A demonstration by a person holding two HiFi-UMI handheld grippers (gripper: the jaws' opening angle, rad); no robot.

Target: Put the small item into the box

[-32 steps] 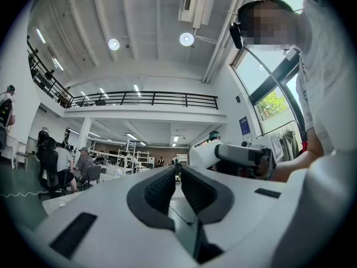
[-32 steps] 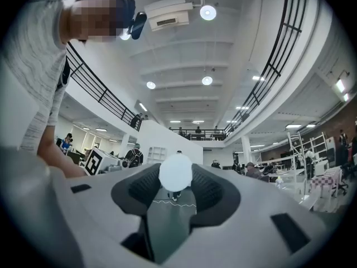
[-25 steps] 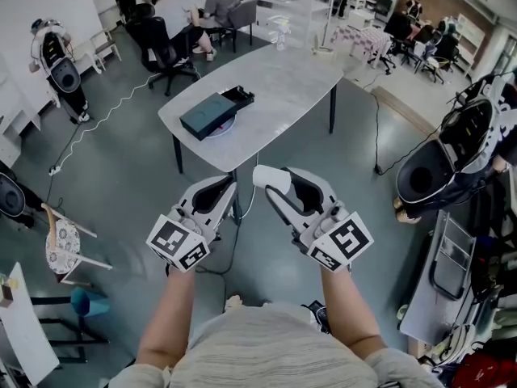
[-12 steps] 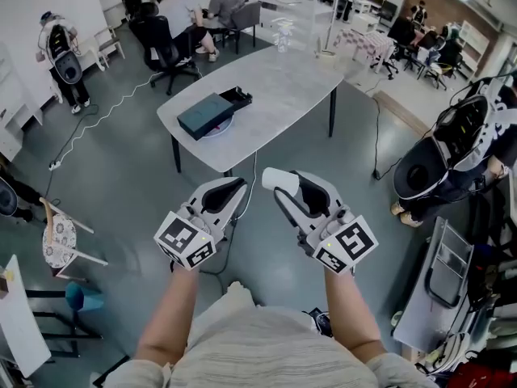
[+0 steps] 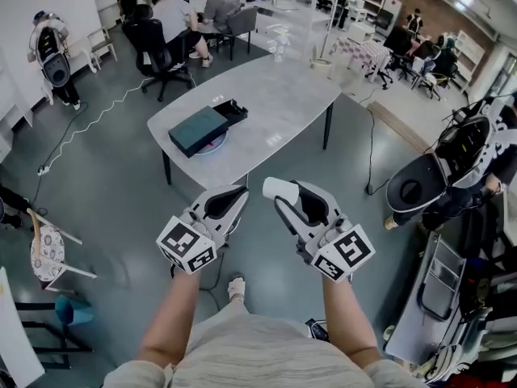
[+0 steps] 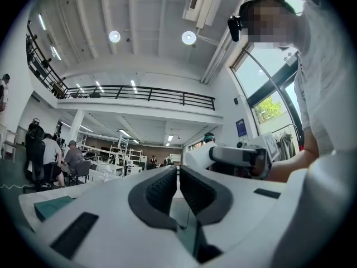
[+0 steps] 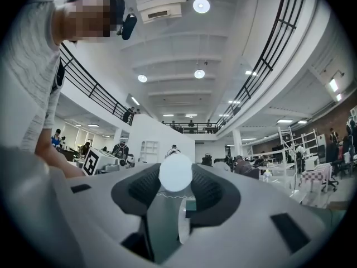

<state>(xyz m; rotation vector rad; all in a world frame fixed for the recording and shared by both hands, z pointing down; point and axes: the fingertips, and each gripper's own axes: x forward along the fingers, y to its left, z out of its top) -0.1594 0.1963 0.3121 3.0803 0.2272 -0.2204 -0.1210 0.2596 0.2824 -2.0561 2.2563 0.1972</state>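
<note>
We see a pale grey rounded table (image 5: 283, 95) on a grey-green floor (image 5: 113, 184) in a big open workroom. Seated people (image 5: 174, 14) are at desks behind it, and a white cable (image 5: 89, 124) trails across the floor. On the table's near-left part lies a flat dark teal box (image 5: 192, 131), with a black tray (image 5: 230, 110) at its far end.

Our right gripper (image 5: 283, 192) is clamped on the small white round item (image 7: 175, 172) and held in the air, well short of the table. Our left gripper (image 5: 229, 204) has its jaws together with nothing between them.

Against a second ago, the table and box sit a little lower and further left in the head view. A pale shoe (image 5: 235, 287) now shows between our forearms. Both grips are unchanged.
</note>
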